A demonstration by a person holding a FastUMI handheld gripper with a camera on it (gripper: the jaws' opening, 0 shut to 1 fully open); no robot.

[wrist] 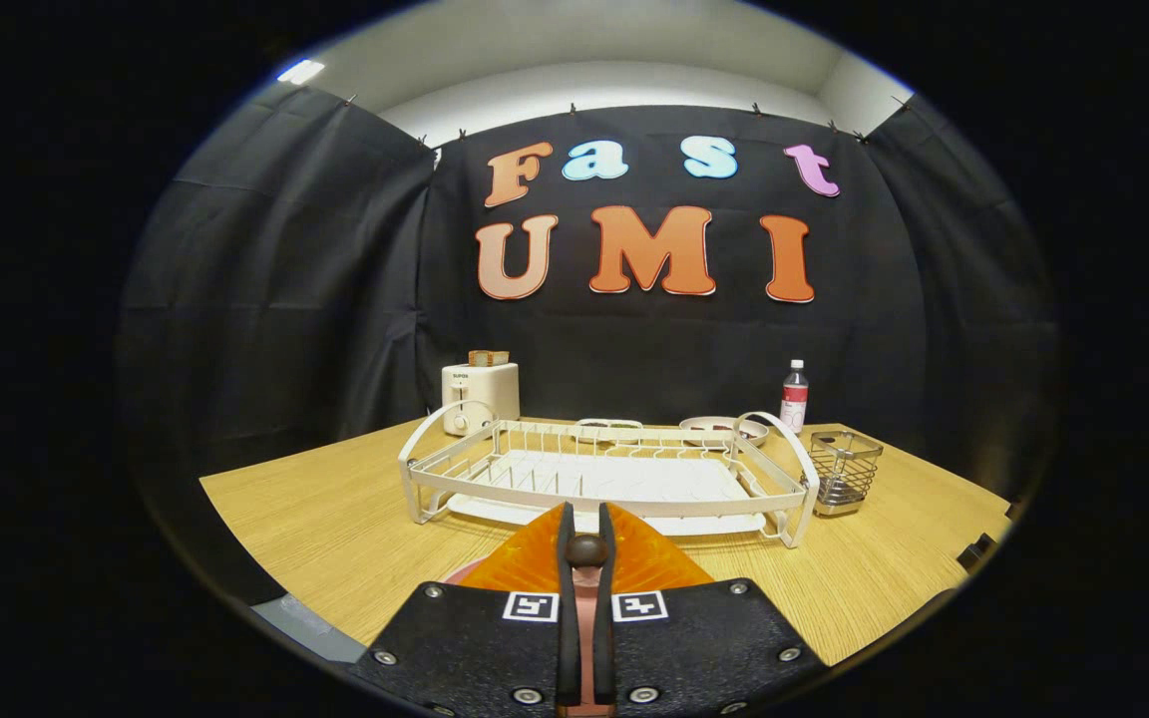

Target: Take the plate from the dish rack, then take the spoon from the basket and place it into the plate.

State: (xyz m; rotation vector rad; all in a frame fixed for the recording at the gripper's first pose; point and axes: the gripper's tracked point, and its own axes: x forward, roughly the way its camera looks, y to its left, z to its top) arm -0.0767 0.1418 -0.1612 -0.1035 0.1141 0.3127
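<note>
My gripper (585, 543) hangs over the near part of the wooden table (335, 519), its fingers drawn close together. They pinch a small dark rounded end, which looks like the spoon (585, 550); the rest of it is hidden. A pink surface, apparently the plate (460, 574), peeks out under the fingers on the left and through the gap between them. Just beyond the fingers stands the white wire dish rack (604, 479) with nothing in its slots. The metal basket (844, 471) stands at the rack's right end and looks empty.
A white toaster (480, 396) with toast in it stands behind the rack on the left. A bottle (794, 395) stands behind the basket. Two shallow dishes (724, 430) lie behind the rack. The table edge runs close on the left and right.
</note>
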